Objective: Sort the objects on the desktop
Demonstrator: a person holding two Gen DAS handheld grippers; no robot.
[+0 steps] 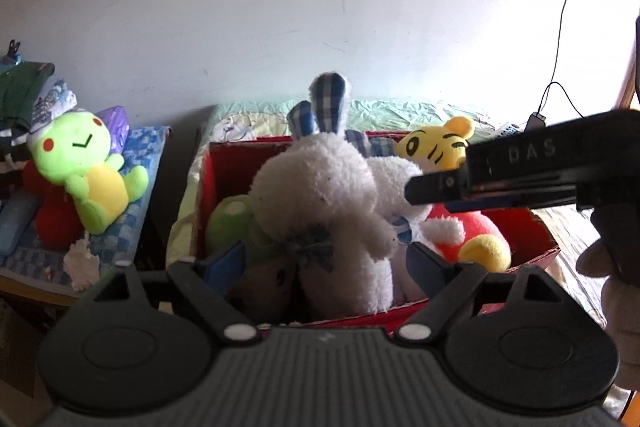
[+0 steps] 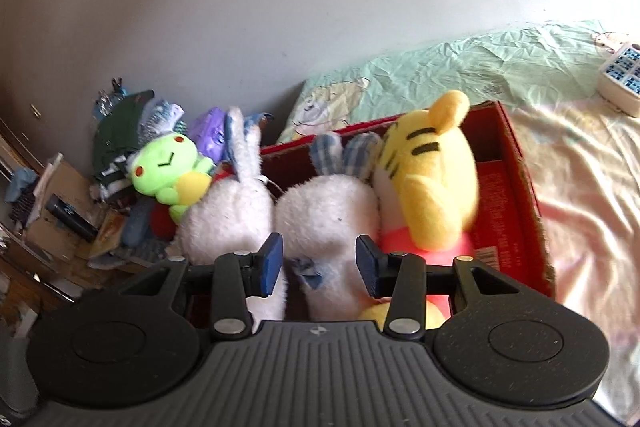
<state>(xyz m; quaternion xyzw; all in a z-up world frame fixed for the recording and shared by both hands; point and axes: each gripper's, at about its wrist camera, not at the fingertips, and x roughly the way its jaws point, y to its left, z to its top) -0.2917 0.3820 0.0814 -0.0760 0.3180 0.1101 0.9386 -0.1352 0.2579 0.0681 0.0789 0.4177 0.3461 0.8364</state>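
Left gripper [image 1: 324, 263] — fingers spread wide around a white plush rabbit with blue checked ears [image 1: 320, 195] inside the red cardboard box [image 1: 224, 163]. Right gripper [image 2: 318, 263] — fingers parted beside a second white plush rabbit [image 2: 324, 215], not pinching. Beyond, a yellow striped tiger plush [image 2: 428, 163] shares the box on the bed.

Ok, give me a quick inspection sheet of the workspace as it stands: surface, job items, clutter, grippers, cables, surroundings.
Surface: wrinkled bedsheet, pale green and pink.
Job's things: red cardboard box on the sheet holds two white plush rabbits, a yellow tiger plush and a green plush; a green frog plush sits outside, on the side pile.
Clutter: clothes and boxes heaped left of the bed.
Grippers: left gripper open around a rabbit; right gripper open above the other rabbit.
Cables: black cord hangs down the wall; power strip on the bed.
Surroundings: plain white wall.
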